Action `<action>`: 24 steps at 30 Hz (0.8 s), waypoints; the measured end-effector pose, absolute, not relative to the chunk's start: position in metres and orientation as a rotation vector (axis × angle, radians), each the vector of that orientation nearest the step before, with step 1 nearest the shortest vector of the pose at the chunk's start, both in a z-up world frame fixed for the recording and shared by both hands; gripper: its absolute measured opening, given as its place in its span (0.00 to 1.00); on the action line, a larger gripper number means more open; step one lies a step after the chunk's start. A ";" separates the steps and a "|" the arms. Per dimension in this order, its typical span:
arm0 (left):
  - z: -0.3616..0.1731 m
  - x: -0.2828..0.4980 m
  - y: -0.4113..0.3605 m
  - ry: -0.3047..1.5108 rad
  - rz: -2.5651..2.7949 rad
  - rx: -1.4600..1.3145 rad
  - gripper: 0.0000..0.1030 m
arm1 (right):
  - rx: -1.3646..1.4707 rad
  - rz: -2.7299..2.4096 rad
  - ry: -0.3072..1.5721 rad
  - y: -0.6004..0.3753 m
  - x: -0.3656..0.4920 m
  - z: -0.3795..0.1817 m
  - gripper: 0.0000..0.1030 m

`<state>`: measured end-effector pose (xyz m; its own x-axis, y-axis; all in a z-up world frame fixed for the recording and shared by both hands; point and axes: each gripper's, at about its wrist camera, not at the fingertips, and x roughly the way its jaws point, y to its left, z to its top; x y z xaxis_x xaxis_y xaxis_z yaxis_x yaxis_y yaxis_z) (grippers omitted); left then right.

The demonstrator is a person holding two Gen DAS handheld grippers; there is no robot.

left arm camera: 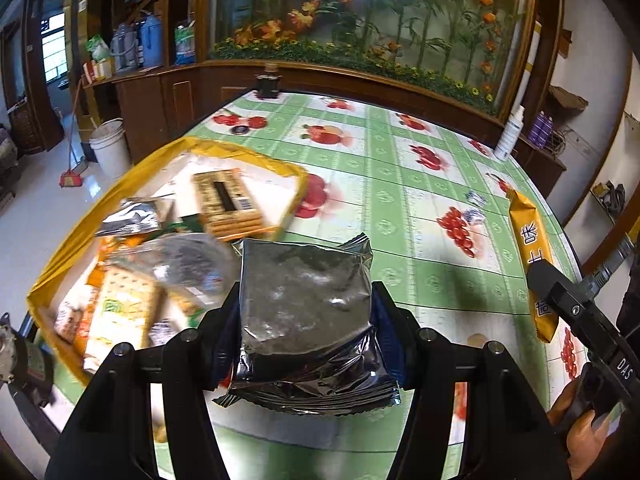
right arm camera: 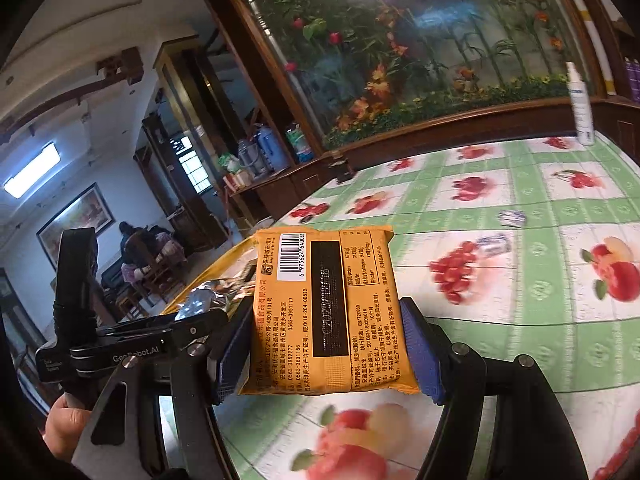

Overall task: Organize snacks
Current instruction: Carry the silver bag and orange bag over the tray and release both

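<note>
Pinching a silver packet point(left arm camera: 306, 304), left gripper point(left arm camera: 306, 312) hangs over the tablecloth point(left arm camera: 400, 184); snack tray point(left arm camera: 60, 264) at ten o'clock. Right gripper point(right arm camera: 326, 344) clamps an orange packet point(right arm camera: 324, 312).

My table point(left arm camera: 400, 184) wears a green check cloth printed with fruit. Past its far edge runs a dark wood cabinet point(left arm camera: 168, 96) under a big glass case point(left arm camera: 360, 20) of fake flowers and bamboo. A white bucket point(left arm camera: 110, 146) and a broom point(left arm camera: 71, 178) stand on the glossy pale floor point(left arm camera: 36, 216). A window point(left arm camera: 54, 46) glows at the left; a ceiling lamp point(right arm camera: 32, 174) is on.
</note>
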<state>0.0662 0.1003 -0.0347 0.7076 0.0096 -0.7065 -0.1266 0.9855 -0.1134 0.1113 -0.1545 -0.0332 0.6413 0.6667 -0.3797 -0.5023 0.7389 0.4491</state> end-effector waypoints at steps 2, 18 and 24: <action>-0.032 0.061 0.117 0.771 0.104 -0.165 0.57 | 0.309 0.715 0.564 -0.136 0.113 -0.028 0.69; -0.047 0.066 0.241 0.766 0.320 -0.259 0.57 | 0.237 0.853 0.717 0.030 0.166 -0.024 0.69; -0.061 0.077 0.250 0.793 0.341 -0.250 0.58 | 0.178 0.846 0.770 0.078 0.191 -0.031 0.69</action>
<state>0.0774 0.2504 -0.0613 0.6518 0.2039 -0.7305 -0.3895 0.9165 -0.0917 0.1908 0.0777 -0.0314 0.4150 0.7307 -0.5421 -0.6082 0.6660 0.4320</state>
